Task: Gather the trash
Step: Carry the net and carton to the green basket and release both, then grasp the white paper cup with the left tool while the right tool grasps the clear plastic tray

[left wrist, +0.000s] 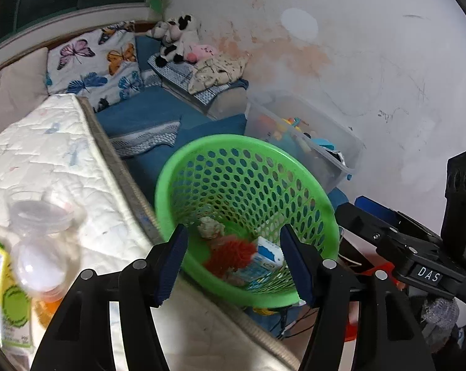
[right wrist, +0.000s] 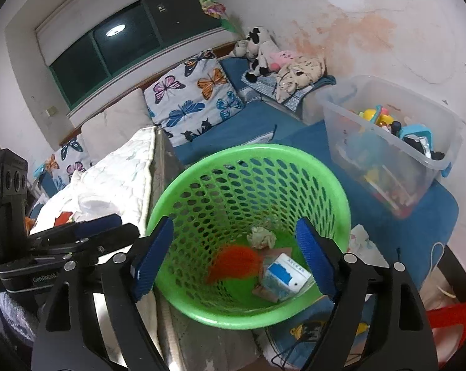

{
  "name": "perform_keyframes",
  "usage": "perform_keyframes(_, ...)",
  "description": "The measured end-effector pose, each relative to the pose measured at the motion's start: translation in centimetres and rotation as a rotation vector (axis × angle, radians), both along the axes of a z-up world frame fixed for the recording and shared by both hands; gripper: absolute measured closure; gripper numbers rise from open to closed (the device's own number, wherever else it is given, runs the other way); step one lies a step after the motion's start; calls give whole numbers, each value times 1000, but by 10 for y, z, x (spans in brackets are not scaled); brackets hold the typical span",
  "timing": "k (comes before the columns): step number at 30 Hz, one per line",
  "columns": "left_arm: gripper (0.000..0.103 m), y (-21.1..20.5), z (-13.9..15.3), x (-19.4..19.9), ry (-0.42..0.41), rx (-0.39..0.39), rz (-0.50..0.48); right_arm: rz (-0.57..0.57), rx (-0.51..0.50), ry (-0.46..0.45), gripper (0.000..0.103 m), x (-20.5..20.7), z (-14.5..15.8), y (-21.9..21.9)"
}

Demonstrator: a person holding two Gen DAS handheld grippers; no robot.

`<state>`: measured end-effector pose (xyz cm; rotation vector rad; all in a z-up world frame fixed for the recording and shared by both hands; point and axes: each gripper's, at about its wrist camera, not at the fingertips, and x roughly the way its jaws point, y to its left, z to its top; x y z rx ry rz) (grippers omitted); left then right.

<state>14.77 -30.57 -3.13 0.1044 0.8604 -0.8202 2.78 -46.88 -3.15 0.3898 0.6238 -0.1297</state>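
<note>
Stained white wall [right wrist: 403, 24] and a dark window [right wrist: 124, 40] back a bed laid with a quilted mattress [left wrist: 47, 160], blue covers and butterfly pillows. One clear bin [right wrist: 387, 142] of toys sits by the wall.

One green basket [right wrist: 186, 185] stands beside the mattress edge, directly below both tongs. At its bottom lie four visible pieces of trash: one orange mesh wad [right wrist: 236, 262], one blue-and-white carton [right wrist: 285, 275], one crumpled paper ball [right wrist: 262, 236] and one brownish scrap [right wrist: 264, 292] under the carton.

Left tongs [left wrist: 233, 262] stand apart with nothing between the pads; right tongs [right wrist: 233, 258] likewise stand wide and empty. Both hang over the basket mouth.

The step in hand looks like a drop just finished. Still on the mattress, at the left view's edge, are one clear bottle [left wrist: 41, 247] and one yellow-green carton [left wrist: 4, 296], both blurred. The next move likely calls for swinging the left tongs to that side and closing on the bottle's body.
</note>
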Motion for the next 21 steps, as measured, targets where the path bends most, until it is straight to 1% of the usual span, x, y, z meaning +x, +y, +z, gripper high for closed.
perform_keyframes(2, 43, 16, 4, -5, -29, 8, 29, 17, -3, -4, 17, -2, 1, 7)
perform_keyframes(9, 43, 80, 17, -19, -70, -9, 155, 107, -10, -10, 12, -2, 2, 42)
perform_keyframes(14, 43, 133, 24, -30, -109, 0, 272, 197, -19, -9, 11, 0, 4, 75)
perform_keyframes(21, 43, 206, 24, -45, -170, 43, 454, 335, -47, 6, 11, 1, 3, 124)
